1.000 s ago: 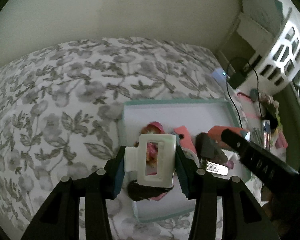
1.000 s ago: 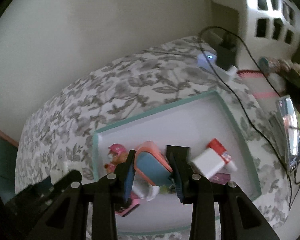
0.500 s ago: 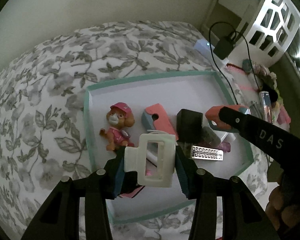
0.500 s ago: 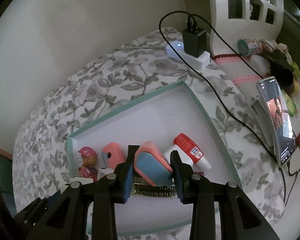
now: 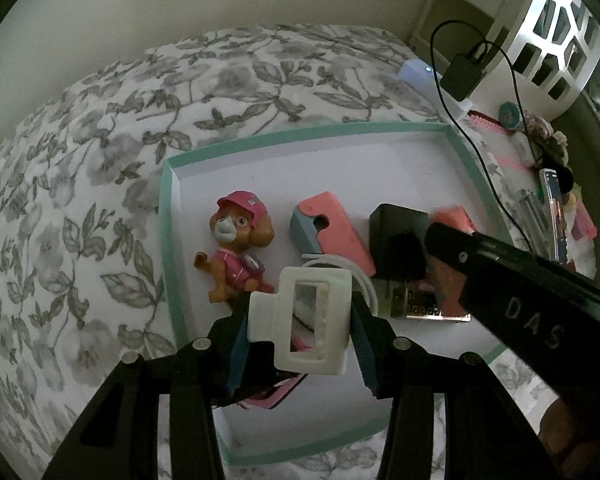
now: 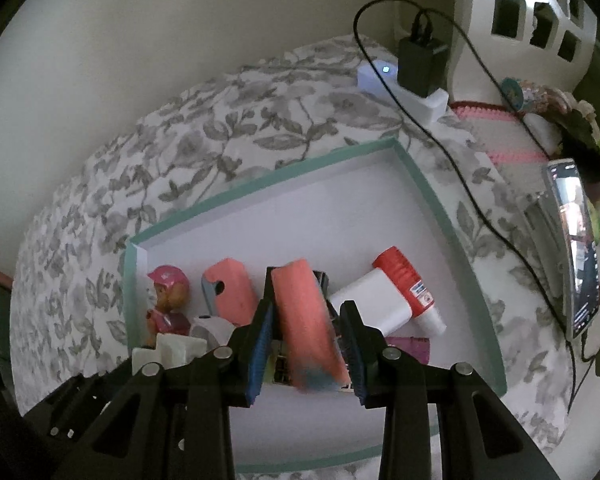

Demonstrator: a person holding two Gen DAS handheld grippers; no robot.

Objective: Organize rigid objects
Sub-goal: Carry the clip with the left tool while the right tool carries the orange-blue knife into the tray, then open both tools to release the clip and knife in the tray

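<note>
My left gripper (image 5: pixel 300 334) is shut on a white hair claw clip (image 5: pixel 319 286) and hovers over the near left part of a teal-rimmed white tray (image 5: pixel 172 240). My right gripper (image 6: pixel 305 344) is shut on a coral-pink case with a blue side (image 6: pixel 303 312), low over the tray's (image 6: pixel 431 196) middle. In the tray lie a pink-capped toy pup (image 5: pixel 236 248), a second pink and blue case (image 5: pixel 331 236), a black block (image 5: pixel 397 236), a white glue stick with a red cap (image 6: pixel 387 292) and a gold-patterned strip (image 5: pixel 435 312).
The tray rests on a grey floral bedspread (image 5: pixel 100 160). A phone (image 6: pixel 575 248) stands propped to the right. A black charger (image 6: pixel 419 56) sits in a white power strip behind the tray, its cable trailing past the right rim. A white lattice basket (image 6: pixel 531 4) stands beyond.
Both grippers have sunk closer to the tray, still holding their objects. The pink case in the right gripper now shows its pink face instead of its blue one.
</note>
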